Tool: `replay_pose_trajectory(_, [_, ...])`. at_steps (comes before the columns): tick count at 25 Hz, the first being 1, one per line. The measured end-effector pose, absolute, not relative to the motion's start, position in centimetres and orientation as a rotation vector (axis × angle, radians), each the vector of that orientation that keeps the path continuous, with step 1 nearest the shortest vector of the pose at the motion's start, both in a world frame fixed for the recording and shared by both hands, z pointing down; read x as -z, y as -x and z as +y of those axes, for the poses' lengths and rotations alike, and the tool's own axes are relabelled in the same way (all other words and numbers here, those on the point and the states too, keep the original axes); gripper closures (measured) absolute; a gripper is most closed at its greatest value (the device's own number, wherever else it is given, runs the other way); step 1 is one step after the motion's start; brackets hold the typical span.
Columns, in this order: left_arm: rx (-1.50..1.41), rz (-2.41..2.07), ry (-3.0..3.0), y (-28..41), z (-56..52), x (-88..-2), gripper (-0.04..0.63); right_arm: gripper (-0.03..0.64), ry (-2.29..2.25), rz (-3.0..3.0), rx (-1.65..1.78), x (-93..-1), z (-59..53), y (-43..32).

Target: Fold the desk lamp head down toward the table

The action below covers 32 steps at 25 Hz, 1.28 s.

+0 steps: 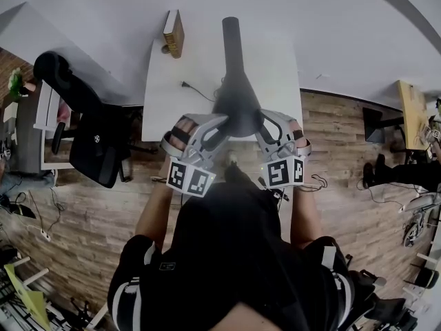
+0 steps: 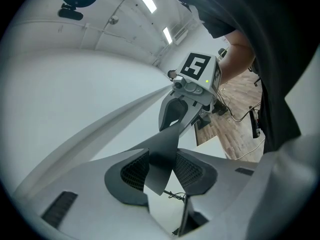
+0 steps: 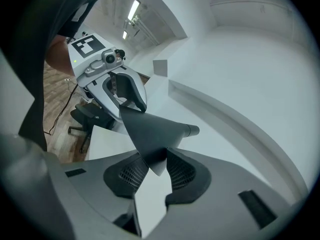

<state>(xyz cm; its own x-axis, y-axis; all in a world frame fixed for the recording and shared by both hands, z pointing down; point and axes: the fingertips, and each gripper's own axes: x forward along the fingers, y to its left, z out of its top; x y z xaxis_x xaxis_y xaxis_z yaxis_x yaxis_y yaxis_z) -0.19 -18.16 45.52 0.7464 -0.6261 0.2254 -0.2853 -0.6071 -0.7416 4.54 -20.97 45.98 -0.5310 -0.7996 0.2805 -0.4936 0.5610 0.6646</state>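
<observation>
The dark grey desk lamp head [image 1: 236, 96] is a cone that narrows into its neck [image 1: 231, 38] above the white table [image 1: 172, 98]. My left gripper [image 1: 219, 125] grips the left side of the wide rim and my right gripper [image 1: 266, 121] the right side. In the left gripper view the thin rim [image 2: 167, 145] fills the gap between the ribbed pads [image 2: 134, 170] of my left gripper [image 2: 161, 168]. In the right gripper view the cone [image 3: 155, 130] is wedged between the pads of my right gripper [image 3: 156, 170]. Each view shows the other gripper at the far rim.
A small brown box [image 1: 173, 33] stands at the table's far left edge and a black cable [image 1: 196, 88] lies by the lamp. A black office chair [image 1: 93, 133] stands left of the table on the wood floor. White walls rise behind.
</observation>
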Motion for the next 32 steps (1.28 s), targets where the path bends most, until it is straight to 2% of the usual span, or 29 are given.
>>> replay_pose_trajectory(32, [0.843,0.780,1.752,0.0,-22.6,-56.1,0.434,0.459,-1.071,-1.837,1.147,-55.7,-25.4,-5.0])
